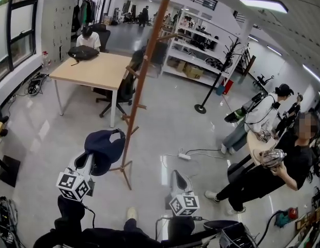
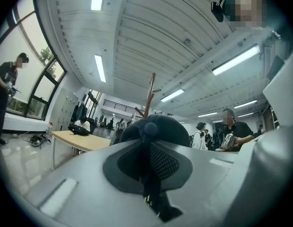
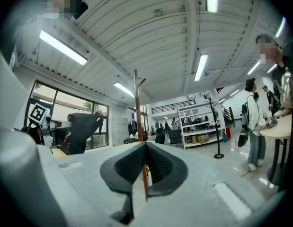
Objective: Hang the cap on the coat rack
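Observation:
My left gripper (image 1: pixel 93 160) is shut on a dark navy cap (image 1: pixel 105 147), which hangs low just left of the wooden coat rack (image 1: pixel 144 79). In the left gripper view the cap (image 2: pixel 153 126) bulges up between the closed jaws, and the rack's top (image 2: pixel 151 90) rises beyond it. My right gripper (image 1: pixel 178 176) hovers to the right of the rack's foot, shut with nothing in it. In the right gripper view the rack's pole (image 3: pixel 136 98) stands straight ahead of the right gripper (image 3: pixel 146 146), with the cap (image 3: pixel 83 129) to its left.
Behind the rack stand a wooden table (image 1: pixel 97 71) bearing a black bag (image 1: pixel 83 52) and an office chair (image 1: pixel 121 92). A power strip (image 1: pixel 184 156) with cables lies on the floor. People (image 1: pixel 276 172) stand at right near a black coat stand (image 1: pixel 217 79) and shelves (image 1: pixel 198 50).

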Demonstrator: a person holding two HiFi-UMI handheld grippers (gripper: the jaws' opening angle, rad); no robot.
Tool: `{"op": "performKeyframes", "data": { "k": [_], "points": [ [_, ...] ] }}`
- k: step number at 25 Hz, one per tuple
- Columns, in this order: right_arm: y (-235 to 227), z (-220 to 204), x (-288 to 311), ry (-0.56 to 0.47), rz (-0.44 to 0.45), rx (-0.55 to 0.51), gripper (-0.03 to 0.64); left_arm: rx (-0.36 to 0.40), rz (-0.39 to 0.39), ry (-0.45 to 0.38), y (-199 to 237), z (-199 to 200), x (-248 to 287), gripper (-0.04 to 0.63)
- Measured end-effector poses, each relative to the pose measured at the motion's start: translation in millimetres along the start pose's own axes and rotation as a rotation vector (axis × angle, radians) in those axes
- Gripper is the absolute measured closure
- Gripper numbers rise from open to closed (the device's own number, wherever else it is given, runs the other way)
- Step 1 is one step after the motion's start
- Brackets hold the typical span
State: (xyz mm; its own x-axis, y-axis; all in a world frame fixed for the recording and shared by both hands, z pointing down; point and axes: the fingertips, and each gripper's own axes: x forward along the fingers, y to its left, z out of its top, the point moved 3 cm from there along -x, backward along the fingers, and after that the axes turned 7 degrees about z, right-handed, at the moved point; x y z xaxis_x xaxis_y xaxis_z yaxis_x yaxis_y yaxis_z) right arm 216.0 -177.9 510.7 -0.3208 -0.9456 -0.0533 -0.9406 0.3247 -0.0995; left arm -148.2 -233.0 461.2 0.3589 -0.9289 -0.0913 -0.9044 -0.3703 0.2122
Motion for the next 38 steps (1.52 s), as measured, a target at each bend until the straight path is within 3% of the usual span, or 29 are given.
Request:
{"op": "performKeyframes", "data": {
  "k": [18,38],
  "points": [
    [-56.3,2.8,71.7,0.006,0.052,0.019,0.615,0.018,0.055,-0.036,-2.9,16.6,75.3,0.575],
    [-102.6,-3.7,96.9,0.021,0.041,0.042,0.615,0.035,0.054,-0.215,-19.0,105.9,134.5,0.575]
  ]
}}
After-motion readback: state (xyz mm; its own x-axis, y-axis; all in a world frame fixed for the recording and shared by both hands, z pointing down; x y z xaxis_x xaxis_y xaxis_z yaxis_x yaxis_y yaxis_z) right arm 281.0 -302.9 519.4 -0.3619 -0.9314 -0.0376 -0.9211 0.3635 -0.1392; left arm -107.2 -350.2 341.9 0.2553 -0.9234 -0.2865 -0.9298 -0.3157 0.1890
